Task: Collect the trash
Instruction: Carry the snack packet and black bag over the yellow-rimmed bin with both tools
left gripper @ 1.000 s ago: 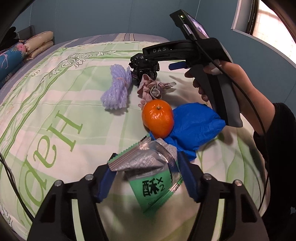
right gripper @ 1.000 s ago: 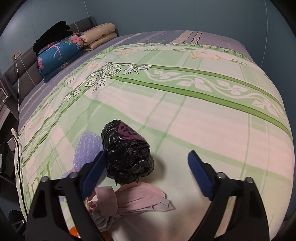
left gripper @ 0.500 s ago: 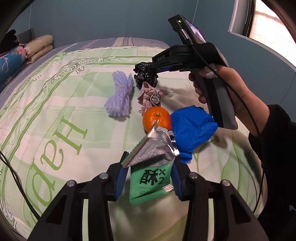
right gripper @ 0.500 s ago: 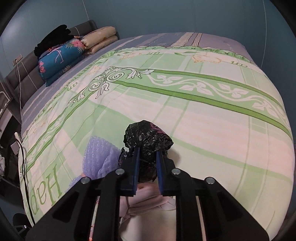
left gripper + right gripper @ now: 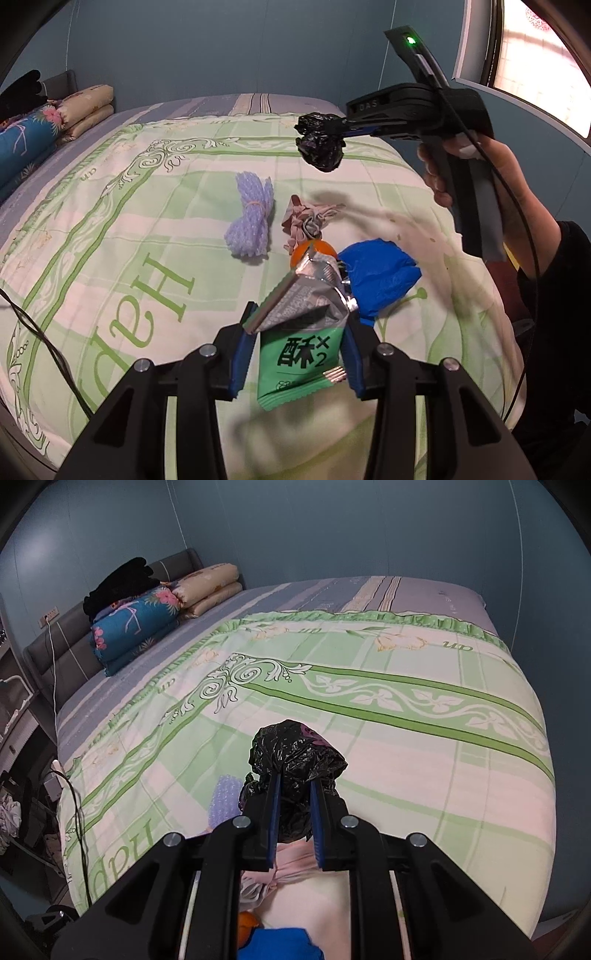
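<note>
Bed with green-and-cream patterned quilt (image 5: 110, 236) carries the litter. Right gripper (image 5: 294, 827): jaws clamped on crumpled black plastic bag (image 5: 295, 753), clear of the quilt at 1 o'clock in the left view, presumably for carrying off. Left gripper (image 5: 297, 354): jaws pinching green-and-silver foil snack wrapper (image 5: 299, 332), which hides most of the orange fruit (image 5: 301, 251).

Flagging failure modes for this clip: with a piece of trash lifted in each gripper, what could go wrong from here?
The green snack wrapper is pinched only at its sides by the left gripper, and its crumpled top flops, so it may slip out. The right gripper squeezes a soft crumpled black bag that could pull free. The orange, likely not trash, might get collected.
</note>
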A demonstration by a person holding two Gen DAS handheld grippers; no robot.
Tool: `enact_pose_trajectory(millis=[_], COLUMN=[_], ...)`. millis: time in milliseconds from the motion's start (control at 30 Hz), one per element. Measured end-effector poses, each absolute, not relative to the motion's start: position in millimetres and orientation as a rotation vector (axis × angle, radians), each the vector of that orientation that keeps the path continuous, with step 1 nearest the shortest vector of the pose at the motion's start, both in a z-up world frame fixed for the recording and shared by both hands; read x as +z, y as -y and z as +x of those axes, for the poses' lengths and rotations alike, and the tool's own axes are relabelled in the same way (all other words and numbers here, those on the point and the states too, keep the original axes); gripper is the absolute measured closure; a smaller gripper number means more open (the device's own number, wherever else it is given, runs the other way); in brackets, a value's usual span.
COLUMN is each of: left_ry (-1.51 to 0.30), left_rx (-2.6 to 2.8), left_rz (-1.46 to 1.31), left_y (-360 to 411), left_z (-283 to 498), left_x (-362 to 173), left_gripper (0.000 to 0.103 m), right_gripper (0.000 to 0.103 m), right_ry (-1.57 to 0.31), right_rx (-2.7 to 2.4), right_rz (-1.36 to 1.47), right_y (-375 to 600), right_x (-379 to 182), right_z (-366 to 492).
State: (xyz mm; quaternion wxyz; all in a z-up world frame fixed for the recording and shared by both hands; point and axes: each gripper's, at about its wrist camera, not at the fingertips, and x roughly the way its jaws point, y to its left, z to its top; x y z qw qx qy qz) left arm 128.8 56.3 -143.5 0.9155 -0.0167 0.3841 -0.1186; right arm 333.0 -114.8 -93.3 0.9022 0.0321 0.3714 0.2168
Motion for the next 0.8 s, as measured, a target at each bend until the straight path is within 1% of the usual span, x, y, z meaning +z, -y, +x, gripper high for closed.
enact_pose_trajectory(millis=[200,400,800], left_ry=[-0.746,-0.673,-0.494], left_rx=[-0.218,-0.183,-0.226], left_rz=[-0.038,-0.064,-0.057], left_y=[-59.3,-55.8,-4.0], left_z=[121.7,115.5,101.2], left_x=[-123.1,-87.4,-2.3], left_gripper=[0.063,0.063,0.063], right_gripper=[0.089,0.089,0.089], right_ry=[-0.726,-0.667,-0.542], right_rx=[0.456,0.443,0.340], right_rz=[0.093,0.115,0.179], right_y=[138.6,173.7,273.8], right_x=[-72.0,-49.8,-6.2], right_z=[304.7,273.7,204.0])
